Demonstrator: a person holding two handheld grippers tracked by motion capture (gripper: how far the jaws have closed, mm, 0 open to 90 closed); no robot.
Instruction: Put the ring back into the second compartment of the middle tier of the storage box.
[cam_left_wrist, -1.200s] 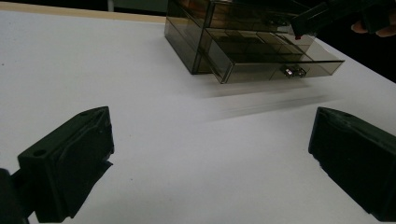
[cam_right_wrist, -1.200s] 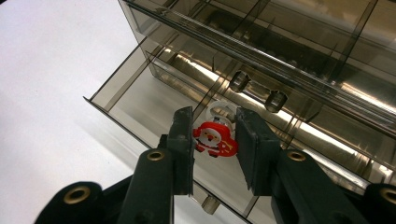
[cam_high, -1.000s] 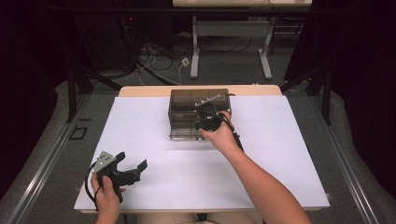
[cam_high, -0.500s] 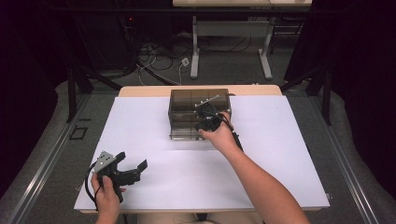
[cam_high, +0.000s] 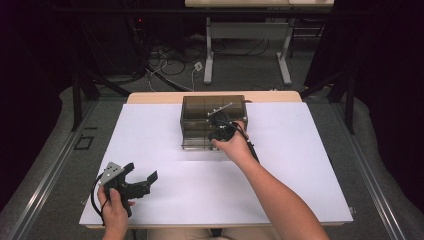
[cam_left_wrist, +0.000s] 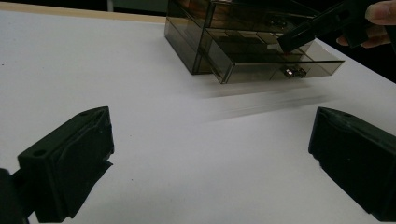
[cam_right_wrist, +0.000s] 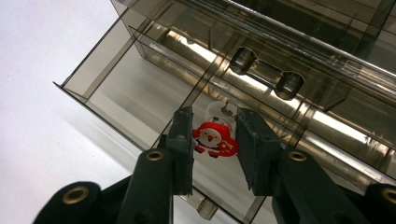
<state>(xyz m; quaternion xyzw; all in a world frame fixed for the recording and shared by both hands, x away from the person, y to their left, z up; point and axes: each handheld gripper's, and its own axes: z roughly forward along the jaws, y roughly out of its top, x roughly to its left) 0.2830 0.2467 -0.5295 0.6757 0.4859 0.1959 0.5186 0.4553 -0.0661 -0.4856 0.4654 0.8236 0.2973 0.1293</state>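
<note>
Right gripper (cam_right_wrist: 214, 140) over the open drawer of a smoked-plastic drawer box (cam_high: 200, 112); left gripper (cam_high: 141, 180) idle.

The box is translucent, brown-tinted, hard-edged, with its lower drawer (cam_left_wrist: 275, 58) pulled out toward the person. A small glossy red-and-white Santa figure (cam_right_wrist: 215, 139) sits between the right jaws, which stand close on either side of it; actual contact cannot be confirmed. The left jaws stand wide apart over bare white surface (cam_high: 310, 165), well clear of the box. The right hand (cam_high: 235, 147) hides the drawer's front corner in the high view.

A lab: dark curtains (cam_high: 30, 75), floor cables (cam_high: 170, 62), white-covered table (cam_high: 150, 130).
</note>
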